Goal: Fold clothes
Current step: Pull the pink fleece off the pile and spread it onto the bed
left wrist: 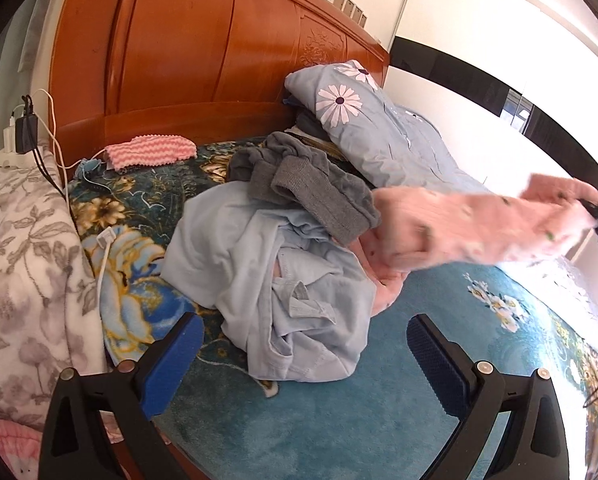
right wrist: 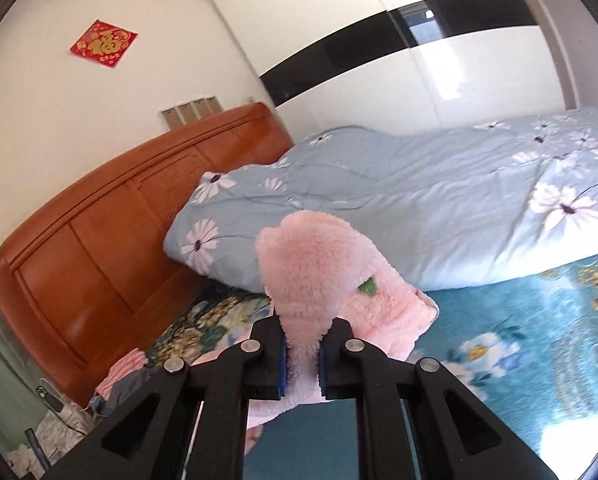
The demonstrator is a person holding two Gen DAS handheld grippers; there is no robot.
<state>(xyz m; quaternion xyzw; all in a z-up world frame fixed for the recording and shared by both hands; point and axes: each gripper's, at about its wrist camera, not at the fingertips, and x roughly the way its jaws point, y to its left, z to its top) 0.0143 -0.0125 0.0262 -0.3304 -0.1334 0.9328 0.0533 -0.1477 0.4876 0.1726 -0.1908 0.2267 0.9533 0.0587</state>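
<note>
This is a bedroom in a home. A carved wooden headboard (left wrist: 203,48) backs a bed (left wrist: 439,320) spread with a teal floral blanket, and a pale blue daisy-print quilt (right wrist: 439,200) lies heaped along it. A glossy white and black sliding wardrobe (right wrist: 459,64) fills one wall, a red paper decoration (right wrist: 103,43) hangs on another, and phone chargers (left wrist: 21,132) sit plugged in bedside.

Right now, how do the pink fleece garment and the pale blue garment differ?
The pink fleece garment is lifted, clamped in the right gripper; the pale blue garment lies crumpled on the bed. The pink is fluffy with small dark specks; the blue is smooth and plain. Both are unfolded.
</note>
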